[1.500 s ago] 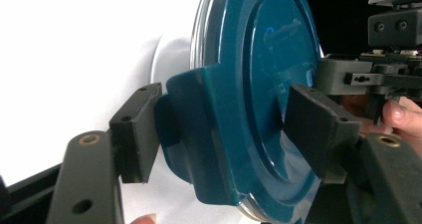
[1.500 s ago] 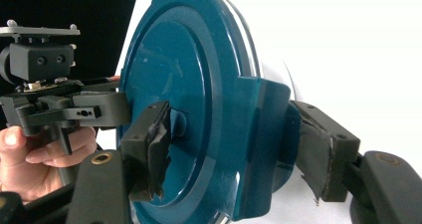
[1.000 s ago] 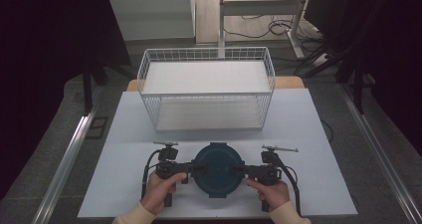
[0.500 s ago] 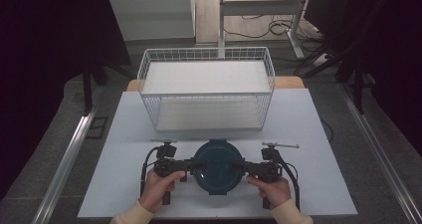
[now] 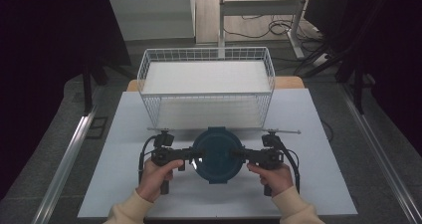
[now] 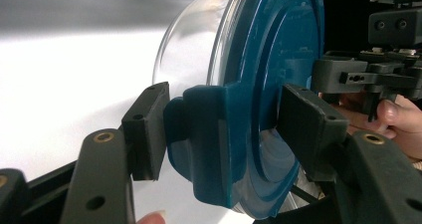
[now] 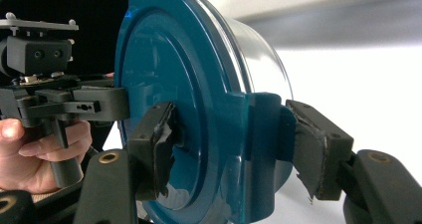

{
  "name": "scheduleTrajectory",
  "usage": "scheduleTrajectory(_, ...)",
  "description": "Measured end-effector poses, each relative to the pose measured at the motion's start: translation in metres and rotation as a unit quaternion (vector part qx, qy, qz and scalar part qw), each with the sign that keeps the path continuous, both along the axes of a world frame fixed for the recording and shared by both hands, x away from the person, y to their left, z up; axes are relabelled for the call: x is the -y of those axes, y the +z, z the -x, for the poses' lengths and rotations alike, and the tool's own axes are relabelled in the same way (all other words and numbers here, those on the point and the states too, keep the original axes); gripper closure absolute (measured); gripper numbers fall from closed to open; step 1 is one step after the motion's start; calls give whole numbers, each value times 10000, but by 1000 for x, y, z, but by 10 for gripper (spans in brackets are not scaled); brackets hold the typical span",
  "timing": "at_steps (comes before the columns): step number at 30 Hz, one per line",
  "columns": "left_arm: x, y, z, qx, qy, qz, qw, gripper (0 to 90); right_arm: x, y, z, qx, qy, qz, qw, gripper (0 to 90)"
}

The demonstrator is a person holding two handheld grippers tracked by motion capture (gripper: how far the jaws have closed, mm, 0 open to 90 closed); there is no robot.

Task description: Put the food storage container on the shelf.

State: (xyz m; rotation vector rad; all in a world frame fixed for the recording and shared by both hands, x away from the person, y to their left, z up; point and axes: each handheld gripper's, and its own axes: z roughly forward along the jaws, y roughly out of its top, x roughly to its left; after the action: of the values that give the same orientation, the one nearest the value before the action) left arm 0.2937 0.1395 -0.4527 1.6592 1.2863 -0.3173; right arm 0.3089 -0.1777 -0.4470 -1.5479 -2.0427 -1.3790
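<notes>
A round clear container with a dark blue lid (image 5: 217,154) hangs between my two grippers, just off the white table (image 5: 318,129). My left gripper (image 5: 195,156) is shut on the lid's left side clasp (image 6: 209,139); its jaws have just been closing on that clasp. In the left gripper view one pad (image 6: 149,129) presses the clasp's outer face and the other sits on the lid's top (image 6: 278,74). My right gripper (image 5: 239,157) is shut on the opposite clasp (image 7: 259,134), one pad on the lid (image 7: 169,69) and one on the clasp.
A white wire basket (image 5: 206,104) stands at the back of the table, right behind the container. A hand (image 5: 157,176) holds each gripper near the table's front edge. Dark floor and cables lie beyond the table.
Both grippers and the container between them have risen and shifted a little toward the basket. The left jaws have tightened on the clasp.
</notes>
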Motion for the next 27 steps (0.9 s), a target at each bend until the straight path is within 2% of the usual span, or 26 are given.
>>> scheduleTrajectory(12, -13, 54, -22, 316, 77, 68, 9994, 392, -13, 59, -26, 312, 84, 68, 9995, 389)
scheduleTrajectory(27, -26, 108, -46, 483, 129, 120, 9987, 393, -27, 117, -52, 556, 153, 117, 9983, 389)
